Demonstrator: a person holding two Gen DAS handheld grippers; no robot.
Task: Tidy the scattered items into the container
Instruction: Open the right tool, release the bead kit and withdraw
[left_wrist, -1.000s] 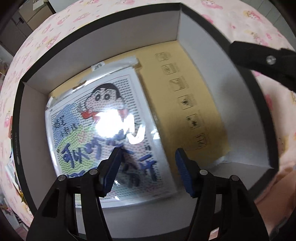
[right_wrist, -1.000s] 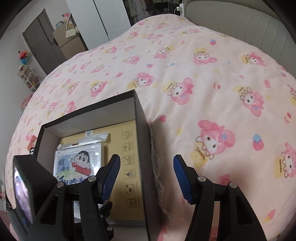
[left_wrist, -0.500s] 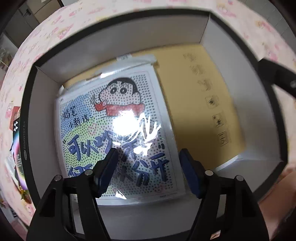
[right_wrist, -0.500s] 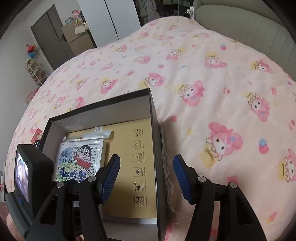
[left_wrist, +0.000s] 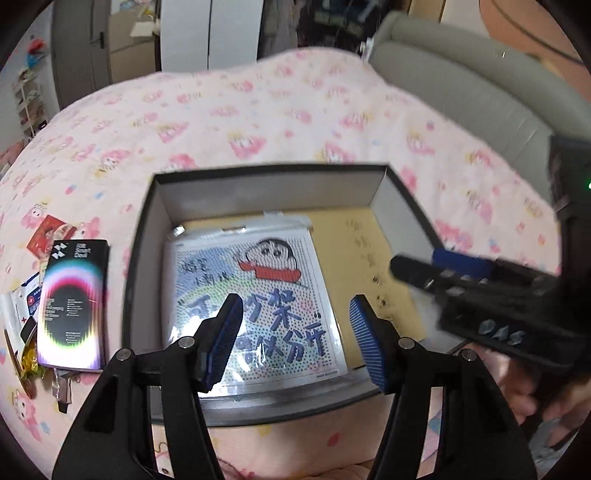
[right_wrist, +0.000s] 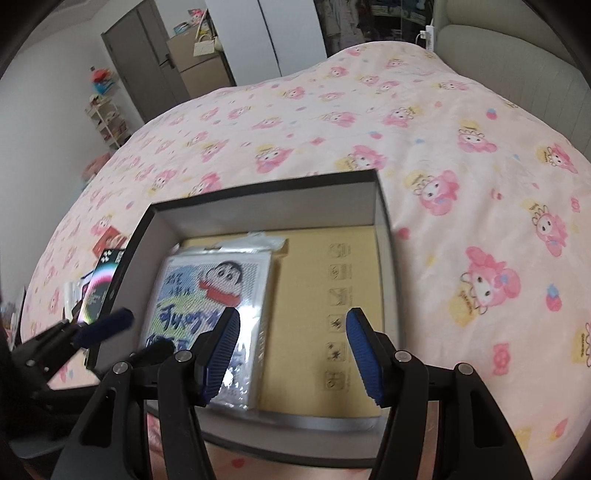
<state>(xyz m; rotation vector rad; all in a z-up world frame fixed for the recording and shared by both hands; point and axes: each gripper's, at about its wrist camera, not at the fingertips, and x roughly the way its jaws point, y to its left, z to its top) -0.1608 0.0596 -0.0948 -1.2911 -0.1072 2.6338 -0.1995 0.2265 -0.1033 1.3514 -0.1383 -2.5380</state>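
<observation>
Left hand-held gripper (left_wrist: 295, 328) withdrawn, cartoon packet (left_wrist: 255, 295) below, boxed

Your left wrist: close, above near edge, facing down-forward into dark open cardboard box (left_wrist: 147, 236) | your right wrist: likewise, rightward | shared: box, pink patterned bed (right_wrist: 461, 155).

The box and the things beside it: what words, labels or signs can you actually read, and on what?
"Smart": partly legible on the black rainbow-ringed packet left of the box; its small print is unreadable.
Large blue handwritten characters on the cartoon sheet: too blurred to quote.
Column of small pictogram signs, no words, on the yellow card.
Grey marking on the right hand-held gripper: blurred.
</observation>
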